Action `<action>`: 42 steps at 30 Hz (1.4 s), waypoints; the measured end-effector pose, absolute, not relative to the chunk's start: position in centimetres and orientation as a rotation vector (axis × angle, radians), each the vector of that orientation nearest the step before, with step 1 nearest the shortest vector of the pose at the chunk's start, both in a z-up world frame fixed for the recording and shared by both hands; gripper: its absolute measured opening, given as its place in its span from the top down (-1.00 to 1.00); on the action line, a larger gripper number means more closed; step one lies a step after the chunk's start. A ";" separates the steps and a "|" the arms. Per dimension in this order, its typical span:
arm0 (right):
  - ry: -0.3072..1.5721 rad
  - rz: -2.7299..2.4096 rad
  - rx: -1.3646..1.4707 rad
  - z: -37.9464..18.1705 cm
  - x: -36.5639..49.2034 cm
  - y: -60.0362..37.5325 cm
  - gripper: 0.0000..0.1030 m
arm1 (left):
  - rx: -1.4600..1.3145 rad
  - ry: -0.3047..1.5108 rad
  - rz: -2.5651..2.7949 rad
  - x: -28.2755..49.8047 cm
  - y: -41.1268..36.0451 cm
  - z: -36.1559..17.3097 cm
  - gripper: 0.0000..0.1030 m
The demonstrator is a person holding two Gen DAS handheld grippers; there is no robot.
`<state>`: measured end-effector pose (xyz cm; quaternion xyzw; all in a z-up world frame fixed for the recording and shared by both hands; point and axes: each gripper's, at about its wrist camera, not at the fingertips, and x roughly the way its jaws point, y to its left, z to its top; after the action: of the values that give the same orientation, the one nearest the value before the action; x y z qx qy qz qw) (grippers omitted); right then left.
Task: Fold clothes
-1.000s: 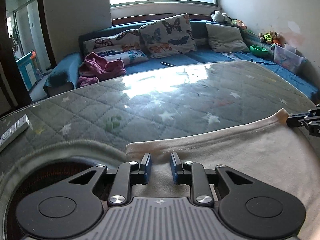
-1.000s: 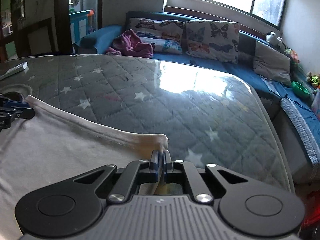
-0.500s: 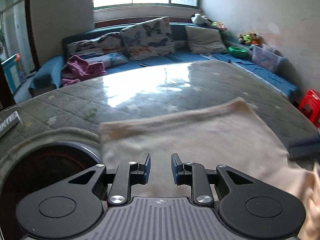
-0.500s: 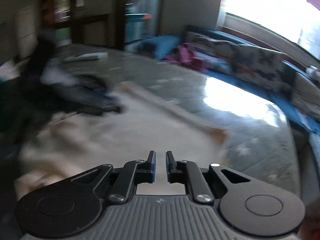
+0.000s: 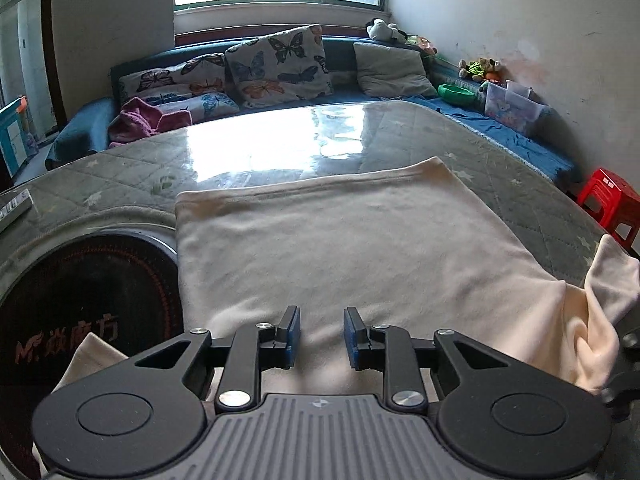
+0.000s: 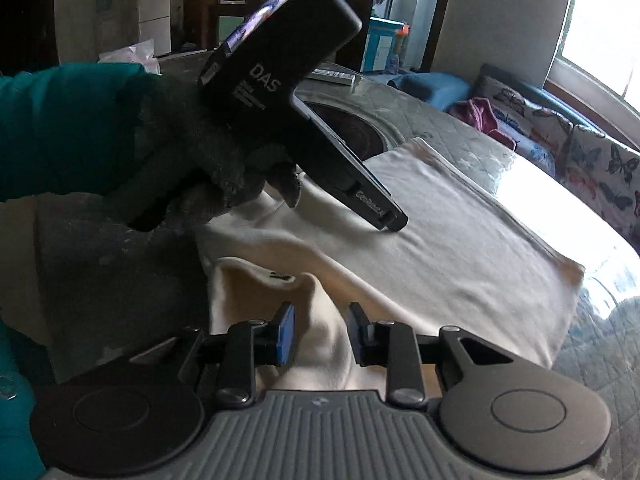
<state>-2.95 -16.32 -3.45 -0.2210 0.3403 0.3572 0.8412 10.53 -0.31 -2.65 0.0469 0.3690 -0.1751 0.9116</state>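
Observation:
A cream garment (image 5: 340, 240) lies spread on the quilted table, its far hem straight. My left gripper (image 5: 322, 336) is open and empty, low over the garment's near part. In the right wrist view the same garment (image 6: 460, 240) lies flat, with a bunched, raised fold at the collar (image 6: 316, 312) near its label. My right gripper (image 6: 322, 332) is open, its jaws on either side of that raised fold and not closed on it. The left gripper (image 6: 390, 222) also shows there, held by a gloved hand, tip down over the cloth.
A round black induction cooktop (image 5: 80, 300) is set in the table (image 5: 520, 184) left of the garment. A remote (image 5: 12, 210) lies at the far left. A blue couch with butterfly cushions (image 5: 280, 64) stands behind. A red stool (image 5: 612, 200) stands at the right.
Both grippers have let go of the far hem and pulled back to the garment's near side. The right gripper has opened and swung left, now over the collar fold.

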 end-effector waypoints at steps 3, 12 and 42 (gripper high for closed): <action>0.717 0.739 -0.466 -4.0 -3.2 -16.2 0.91 | 0.099 0.760 -0.358 10.4 -0.1 -2.7 0.48; 0.728 0.780 -0.479 -3.2 -6.5 -17.3 0.96 | 0.107 0.742 -0.349 10.2 -0.2 -3.0 0.39; 0.792 -0.097 0.033 -4.2 1.6 -42.0 0.43 | 0.171 0.639 -0.747 1.2 -9.9 -0.3 0.02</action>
<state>1.60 -42.04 -4.23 0.0158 0.3854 -0.0474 0.9214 1.20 -9.90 -0.28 0.0822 0.3063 -0.3584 0.8781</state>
